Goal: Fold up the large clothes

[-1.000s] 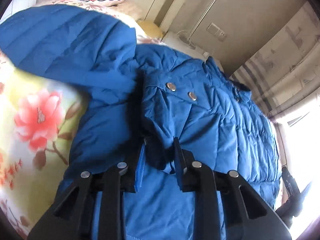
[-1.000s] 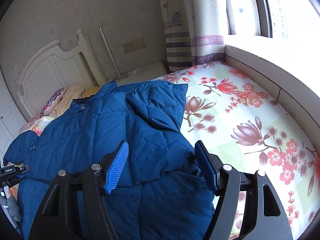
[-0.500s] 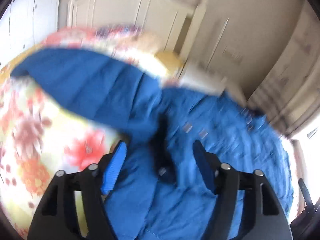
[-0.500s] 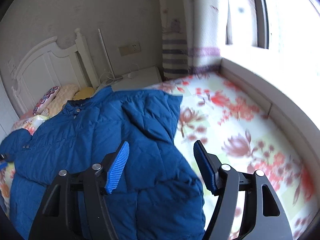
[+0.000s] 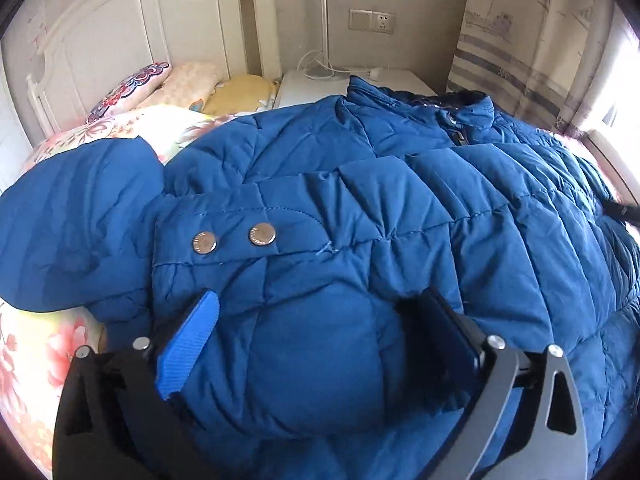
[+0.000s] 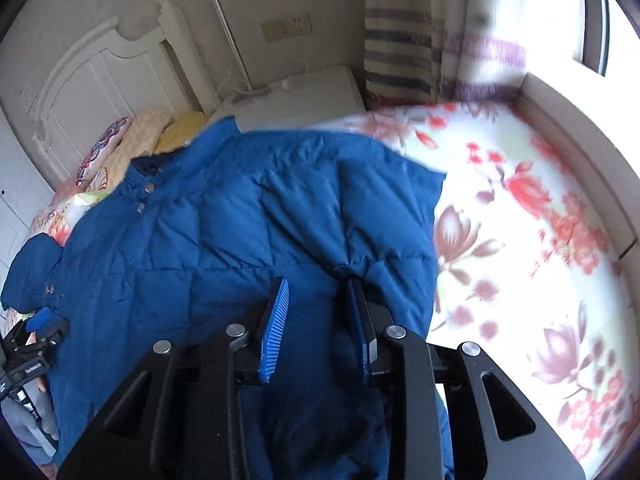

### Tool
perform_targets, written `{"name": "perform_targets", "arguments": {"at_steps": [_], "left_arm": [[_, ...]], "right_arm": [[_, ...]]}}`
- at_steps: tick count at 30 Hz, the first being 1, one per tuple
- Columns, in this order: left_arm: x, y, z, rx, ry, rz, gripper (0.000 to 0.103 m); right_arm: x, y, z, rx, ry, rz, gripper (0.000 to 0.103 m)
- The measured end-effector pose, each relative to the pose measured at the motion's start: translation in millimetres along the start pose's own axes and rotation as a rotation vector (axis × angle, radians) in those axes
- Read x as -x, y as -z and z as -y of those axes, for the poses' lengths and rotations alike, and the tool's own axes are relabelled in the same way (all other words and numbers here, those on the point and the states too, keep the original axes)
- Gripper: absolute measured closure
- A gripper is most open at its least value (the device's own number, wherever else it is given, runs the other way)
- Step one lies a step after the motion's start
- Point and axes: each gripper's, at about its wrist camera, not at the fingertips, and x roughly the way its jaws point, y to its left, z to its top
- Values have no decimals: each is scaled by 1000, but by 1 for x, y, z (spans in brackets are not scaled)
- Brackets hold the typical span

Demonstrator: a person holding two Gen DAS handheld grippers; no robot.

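Blue jacket (image 5: 360, 216) between spread left fingers (image 5: 188, 340), folded sleeve (image 6: 384, 216) between part-closed right fingers (image 6: 276, 324)

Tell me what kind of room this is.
Most likely a bedroom: a white headboard, pillows at its foot, and a floral bedsheet under the blue jacket.

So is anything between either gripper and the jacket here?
Nothing visible. The left gripper is open with a jacket sleeve bulging between its fingers; the right gripper has narrowed onto a jacket fold.
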Motion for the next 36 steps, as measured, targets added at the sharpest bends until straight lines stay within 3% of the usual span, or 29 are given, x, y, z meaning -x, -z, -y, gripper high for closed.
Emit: {"name": "perform_targets", "arguments": {"at_steps": [4, 6, 7, 9, 11, 12, 14, 15, 16, 17, 19, 22, 25, 28, 30, 33, 35, 36], "left_arm": [[1, 3, -6, 25, 29, 15, 3], [-1, 3, -9, 35, 40, 22, 3], [-9, 0, -10, 39, 44, 25, 3], [-8, 0, -11, 44, 62, 32, 3], [-9, 0, -12, 48, 68, 33, 3], [-9, 1, -12, 49, 69, 33, 3], [-9, 0, -12, 51, 73, 34, 2], [-9, 0, -12, 53, 74, 33, 2], [-9, 0, -13, 54, 76, 32, 2], [-9, 0, -13, 54, 77, 33, 2], [-9, 0, -13, 52, 77, 35, 2], [-9, 0, -14, 56, 83, 36, 2], [-9, 0, -13, 55, 82, 35, 2], [-10, 0, -14, 55, 83, 35, 2], [-10, 0, -14, 55, 85, 36, 2], [-10, 0, -14, 56, 86, 38, 2], [-10, 0, -14, 60, 91, 39, 2], [-9, 0, -15, 63, 95, 42, 2]], "right_arm": [[-5, -32, -14, 33, 9, 59, 73], [-30, -42, -20, 77, 25, 1, 73], [-50, -44, -18, 106, 92, -57, 73], [-66, -51, -2, 38, 64, -99, 72], [-58, -58, 7, -24, 105, -81, 72], [-48, -61, 6, -29, 135, -51, 66], [-32, -61, -1, -16, 106, 20, 56], [-33, -58, -6, 24, 83, 20, 47], [-47, -54, -8, 76, 124, -48, 43], [-59, -49, -5, 102, 162, -108, 42], [-62, -46, 9, 56, 112, -112, 42], [-33, -44, 7, 3, 191, -48, 43], [7, -20, -26, 100, 109, 59, 39], [6, 19, -51, 223, 54, -14, 33], [-12, 40, -54, 296, 107, -68, 33], [11, 45, -52, 232, 182, -21, 33], [38, 51, -62, 214, 120, 71, 32], [44, 56, -72, 234, 92, 78, 31]]}}
